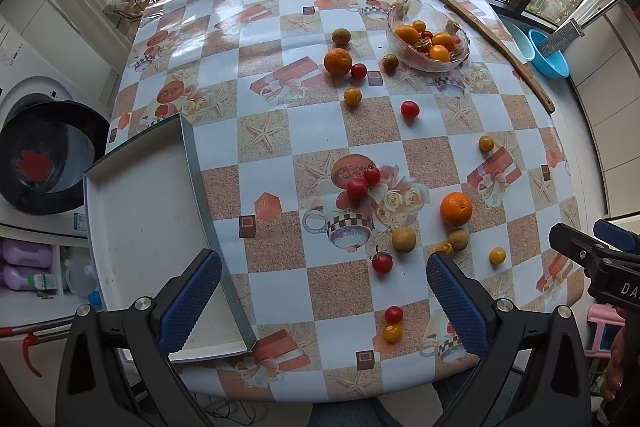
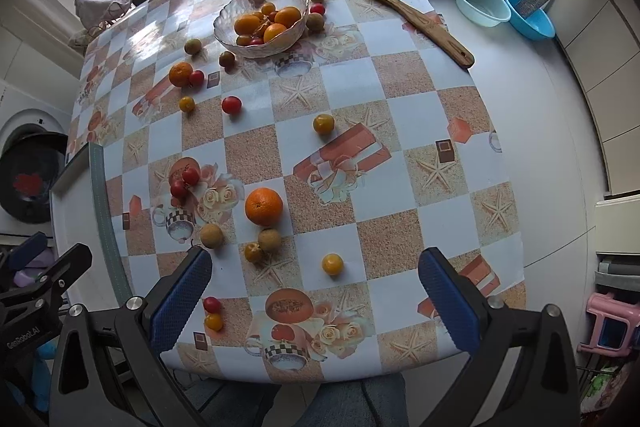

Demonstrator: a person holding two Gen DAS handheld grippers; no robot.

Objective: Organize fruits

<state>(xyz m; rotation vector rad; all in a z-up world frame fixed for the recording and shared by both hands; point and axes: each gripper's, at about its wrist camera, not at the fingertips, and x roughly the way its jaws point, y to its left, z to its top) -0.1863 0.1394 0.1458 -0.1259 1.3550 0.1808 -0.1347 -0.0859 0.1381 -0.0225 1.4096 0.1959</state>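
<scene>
While your left gripper [image 1: 324, 299] hangs above the near table edge, its blue-padded jaws stand wide apart, holding nothing. Left wrist view: clear glass bowl [image 1: 428, 35] of oranges sits far across; large orange [image 1: 456, 208] lies well nearer than the bowl; white rectangular tray [image 1: 148, 227] lies far to the bowl's left.

Right wrist view: your right gripper [image 2: 316, 301] is likewise spread and empty. Glass bowl [image 2: 260, 21] sits at the far side; large orange [image 2: 264, 206] and yellow cherry tomato [image 2: 332, 264] lie loose, nearer than the bowl.
</scene>
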